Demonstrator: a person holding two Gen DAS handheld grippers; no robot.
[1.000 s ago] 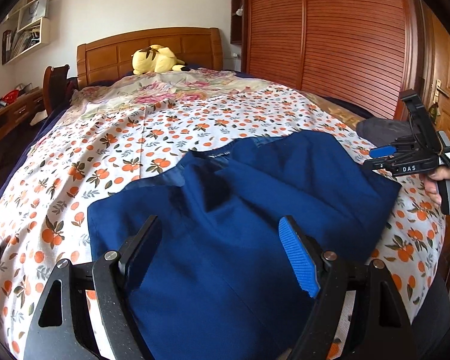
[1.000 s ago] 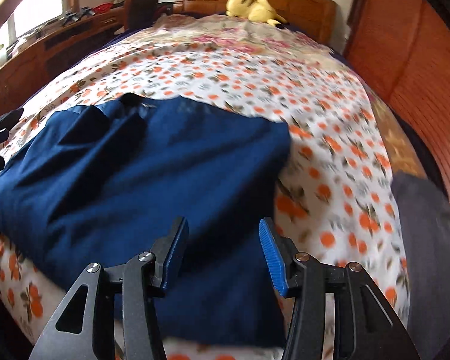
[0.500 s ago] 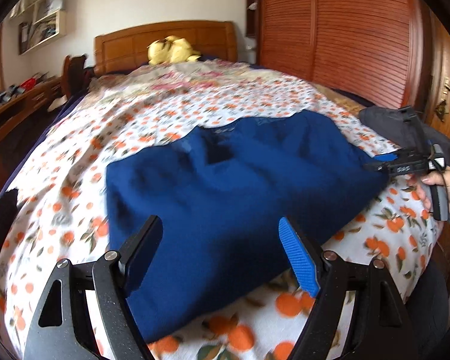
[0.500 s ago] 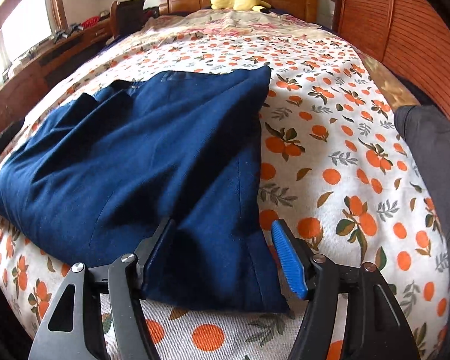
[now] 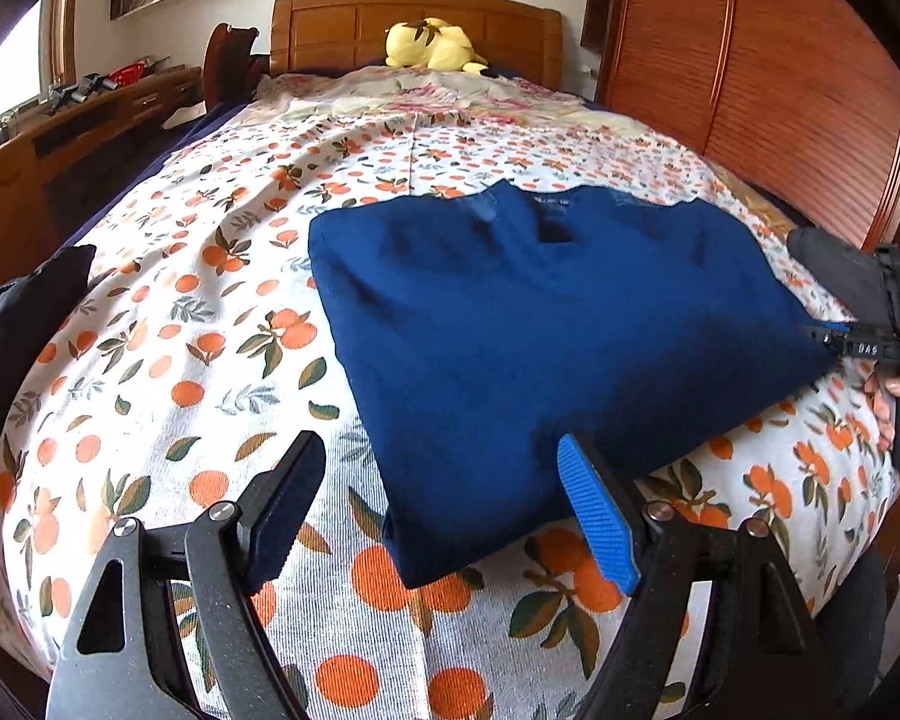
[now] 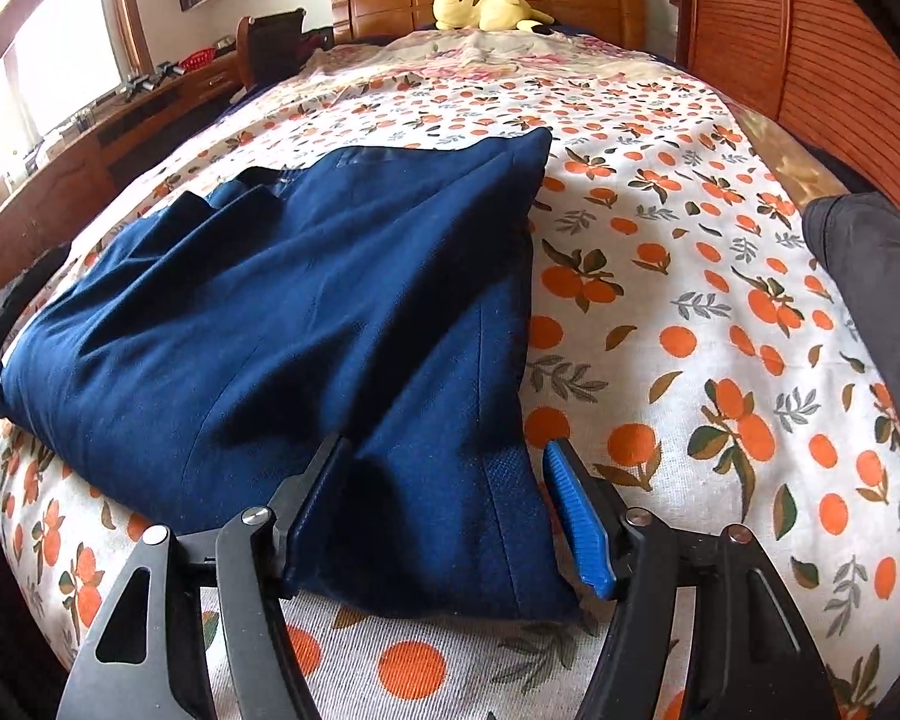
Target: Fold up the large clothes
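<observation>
The folded navy garment (image 5: pixel 546 324) lies flat on the orange-print bedspread (image 5: pixel 210 312). Left gripper (image 5: pixel 444 516) hangs wide apart over its near corner. Right gripper (image 6: pixel 444 516) straddles the other corner, jaws apart, gripping nothing.

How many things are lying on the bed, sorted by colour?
Blue: 1, the folded blue garment
Yellow: 1, the yellow plush toy by the headboard
Dark grey or black: 2, a dark grey cloth at the right edge and a black cloth at the left edge
Total: 4
</observation>
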